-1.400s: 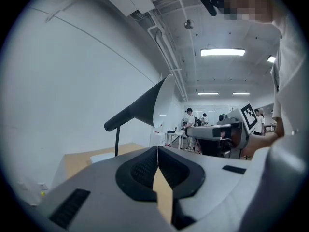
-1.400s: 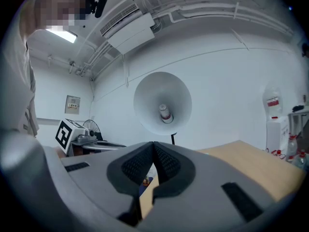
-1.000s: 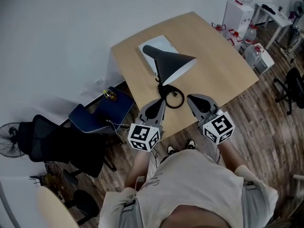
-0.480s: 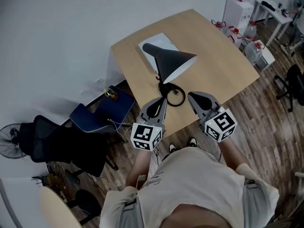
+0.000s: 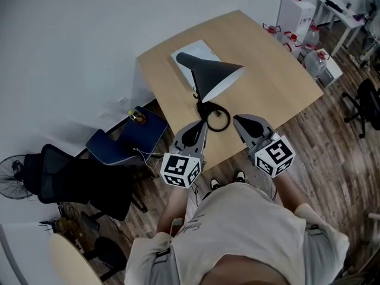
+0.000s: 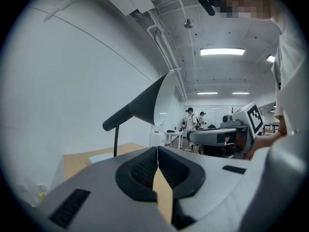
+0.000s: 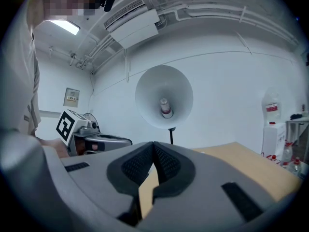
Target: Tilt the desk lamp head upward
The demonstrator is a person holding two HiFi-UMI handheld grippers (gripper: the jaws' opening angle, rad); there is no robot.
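A desk lamp stands on the wooden table (image 5: 279, 82), with a black cone head (image 5: 211, 76) above its ring-shaped base (image 5: 215, 116). My left gripper (image 5: 202, 124) is shut and empty, its tip just left of the base. My right gripper (image 5: 237, 122) is shut and empty too, a little right of the base. In the left gripper view the lamp head (image 6: 145, 105) shows side-on above the closed jaws of the left gripper (image 6: 157, 151). The right gripper view looks straight into the white shade (image 7: 164, 96) and its bulb (image 7: 165, 108), above the right gripper (image 7: 153, 146).
A white sheet (image 5: 193, 52) lies on the table behind the lamp. A blue chair (image 5: 127, 138) and a black chair (image 5: 65, 180) stand left of the table. Water bottles (image 5: 314, 64) sit on the floor at the right. People stand far off (image 6: 195, 120).
Both grippers stay shut beside the lamp base, nearly where they were. Only the head view has shifted slightly.
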